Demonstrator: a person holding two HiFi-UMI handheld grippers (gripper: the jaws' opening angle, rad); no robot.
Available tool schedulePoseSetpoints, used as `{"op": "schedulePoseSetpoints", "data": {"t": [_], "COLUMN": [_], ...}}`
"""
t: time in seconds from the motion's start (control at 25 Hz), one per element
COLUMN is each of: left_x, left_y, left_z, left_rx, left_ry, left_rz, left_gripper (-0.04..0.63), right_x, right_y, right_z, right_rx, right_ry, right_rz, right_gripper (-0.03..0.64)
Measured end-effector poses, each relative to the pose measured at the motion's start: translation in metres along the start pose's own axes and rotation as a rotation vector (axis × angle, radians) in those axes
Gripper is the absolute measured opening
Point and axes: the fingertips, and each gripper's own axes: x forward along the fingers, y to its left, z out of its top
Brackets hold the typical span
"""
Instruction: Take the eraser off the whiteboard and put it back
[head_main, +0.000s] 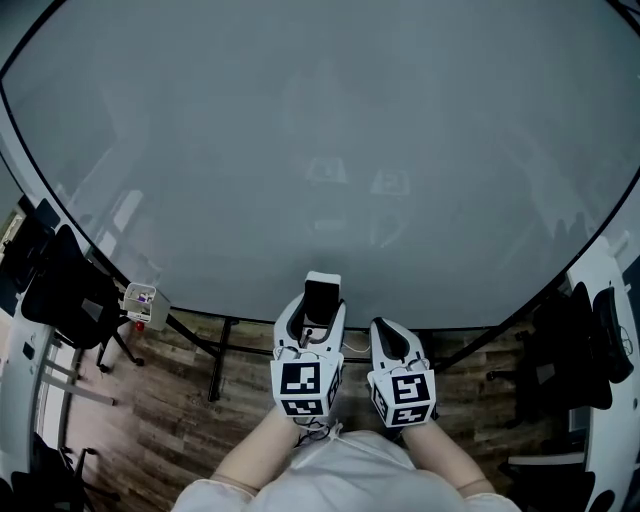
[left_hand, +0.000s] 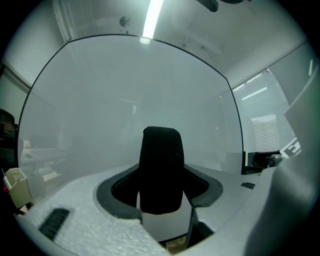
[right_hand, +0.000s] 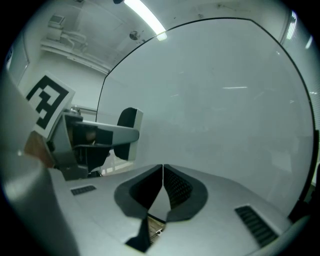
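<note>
holds eraser (left_hand: 160, 160) clamped between left gripper (head_main: 318, 305) jaws, facing whiteboard (head_main: 300, 150) ahead for putting back, with right gripper (right_hand: 163, 185) jaws together, empty.

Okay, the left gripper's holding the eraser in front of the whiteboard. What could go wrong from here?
1. The left gripper pinches the eraser by its lower part only, so it could tilt or slip when pressed onto the whiteboard.
2. The eraser's black face points back toward the gripper, away from the board. It may not stick that way round.
3. The shut right gripper sits close beside the left one and could bump it.
</note>
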Motion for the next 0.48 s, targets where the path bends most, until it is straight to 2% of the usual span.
{"op": "schedulePoseSetpoints", "data": {"t": [0.28,0.48], "left_x": [0.019,0.033], "left_y": [0.008,0.010], "left_z": [0.049,0.066], "left_rx": [0.032,0.054], "left_ry": [-0.083,-0.100], "left_rz": [0.015,0.019], "left_gripper": [0.249,0.249], "right_x": [0.006,0.011], "right_y": [-0.002,-0.007], "right_z": [0.001,0.002], "right_rx": [-0.003,-0.019], "right_ry": [0.005,0.007], "right_rz": [0.002,-0.013], "right_gripper": [0.028,0.028]}}
